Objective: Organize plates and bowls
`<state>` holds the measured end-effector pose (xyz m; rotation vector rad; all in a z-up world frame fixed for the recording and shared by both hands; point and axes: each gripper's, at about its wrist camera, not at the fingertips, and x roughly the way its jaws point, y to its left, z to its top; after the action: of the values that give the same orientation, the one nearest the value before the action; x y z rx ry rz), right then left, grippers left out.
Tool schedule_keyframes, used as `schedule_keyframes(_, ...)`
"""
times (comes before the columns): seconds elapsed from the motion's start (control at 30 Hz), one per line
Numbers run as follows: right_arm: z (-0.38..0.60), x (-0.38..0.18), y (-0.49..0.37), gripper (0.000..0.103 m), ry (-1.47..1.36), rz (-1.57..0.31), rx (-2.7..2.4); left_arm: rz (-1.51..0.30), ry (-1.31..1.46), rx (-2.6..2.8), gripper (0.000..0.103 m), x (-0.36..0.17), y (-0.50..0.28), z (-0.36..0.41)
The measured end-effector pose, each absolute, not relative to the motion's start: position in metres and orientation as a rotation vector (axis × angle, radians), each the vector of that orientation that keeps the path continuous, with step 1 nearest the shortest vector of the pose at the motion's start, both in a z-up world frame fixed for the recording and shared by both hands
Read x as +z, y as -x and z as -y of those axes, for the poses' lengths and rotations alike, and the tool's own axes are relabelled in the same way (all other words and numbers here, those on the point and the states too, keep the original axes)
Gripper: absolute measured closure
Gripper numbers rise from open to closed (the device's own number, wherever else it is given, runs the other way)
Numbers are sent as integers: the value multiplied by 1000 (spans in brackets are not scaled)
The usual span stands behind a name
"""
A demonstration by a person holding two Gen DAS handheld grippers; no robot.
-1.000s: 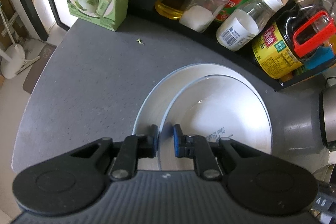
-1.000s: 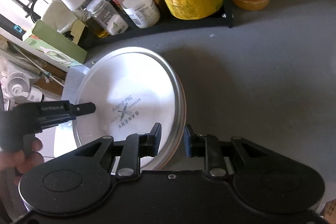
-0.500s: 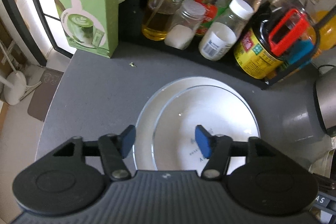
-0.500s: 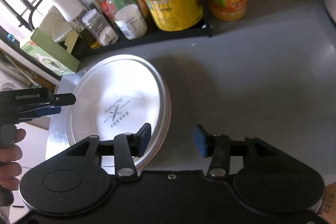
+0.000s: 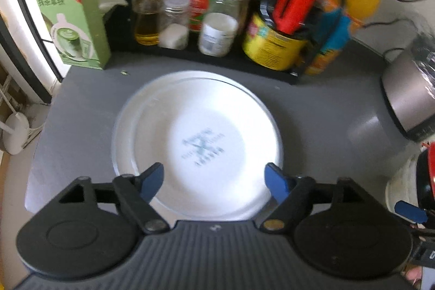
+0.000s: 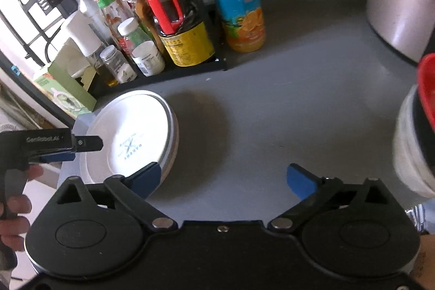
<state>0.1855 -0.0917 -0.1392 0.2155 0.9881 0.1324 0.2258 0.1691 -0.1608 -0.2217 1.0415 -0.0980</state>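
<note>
Two white plates (image 5: 198, 143) sit stacked on a grey counter (image 5: 89, 89), the top one printed with a bluish logo and lying slightly off-centre on the one beneath, so that a crescent of the lower rim shows at its left. The left gripper (image 5: 214, 180) hovers over the near edge of the stack with its blue-padded jaws spread wide and nothing between them; its pads (image 5: 152, 178) do not appear to touch the rim. The right gripper (image 6: 223, 178) is likewise released, jaws splayed over bare counter just right of the stack, its left pad overlapping the plates' edge in the right wrist view. In that same view the left gripper reaches in from the left above the plates, a hand (image 6: 13, 208) wrapped around its grip. Behind the stack, a black rack (image 5: 217, 64) holds bottles and jars, among them an oil bottle (image 5: 146, 18), a yellow-labelled jug with a red handle (image 5: 280, 42) and an orange drink bottle (image 6: 239, 4) standing just beside the rack. A green box (image 5: 76, 21) stands at the counter's far left corner. At the right edge are a metal cooker (image 6: 399, 10) and a stack of bowls (image 6: 413, 148) with a red one on top.
</note>
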Motion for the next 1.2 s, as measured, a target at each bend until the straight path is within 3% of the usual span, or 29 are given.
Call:
schedule_keyframes(0.37, 165, -112, -118, 0, -162, -942, 154, -932, 242, -84, 0, -128, -138, -95)
schedule_keyframes(1.2, 206, -51, -26, 0, -159, -770, 68, -787, 201, -136, 0, -65, -32, -102)
